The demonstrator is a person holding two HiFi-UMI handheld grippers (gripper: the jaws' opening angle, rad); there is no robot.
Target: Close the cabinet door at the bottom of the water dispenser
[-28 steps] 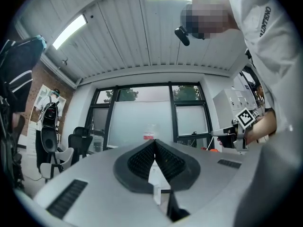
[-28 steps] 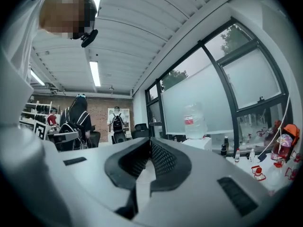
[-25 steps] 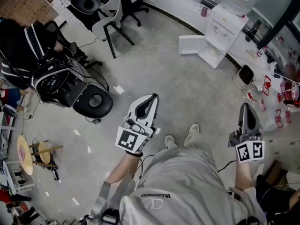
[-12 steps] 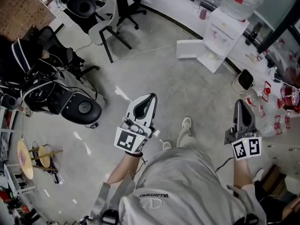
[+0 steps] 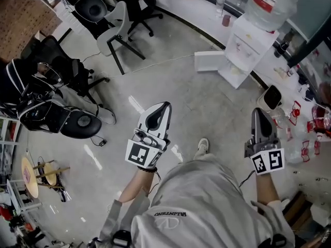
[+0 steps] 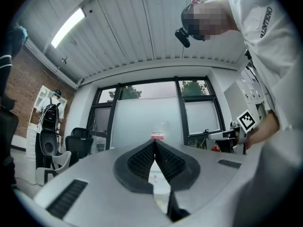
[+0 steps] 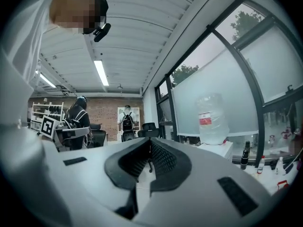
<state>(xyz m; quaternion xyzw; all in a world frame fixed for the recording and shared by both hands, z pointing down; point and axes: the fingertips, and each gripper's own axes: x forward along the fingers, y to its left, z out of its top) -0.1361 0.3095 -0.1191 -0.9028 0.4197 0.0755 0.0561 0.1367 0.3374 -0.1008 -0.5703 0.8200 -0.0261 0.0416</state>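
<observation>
- Stepped nearer over the last second: white boxy water dispenser (image 5: 247,44), topped by a clear plastic bottle (image 5: 270,3), now lower in the head view at 1 o'clock. Only one pale shoe (image 5: 202,146) showing instead of two.
- Flat white cabinet door (image 5: 209,61) at the dispenser's foot, swung wide open toward its 9 o'clock side, well apart from both tools.
- White plastic left gripper (image 5: 166,106) near centre, pointing to 12 o'clock, black ribbed jaws pressed together with nothing between them.
- White plastic right gripper (image 5: 257,111) at 3 o'clock, pointing to 12 o'clock, jaws likewise closed and empty.
- Grey concrete floor (image 5: 170,87) between tools and dispenser.
- White-backed office chair (image 5: 121,19) at 11 o'clock.
</observation>
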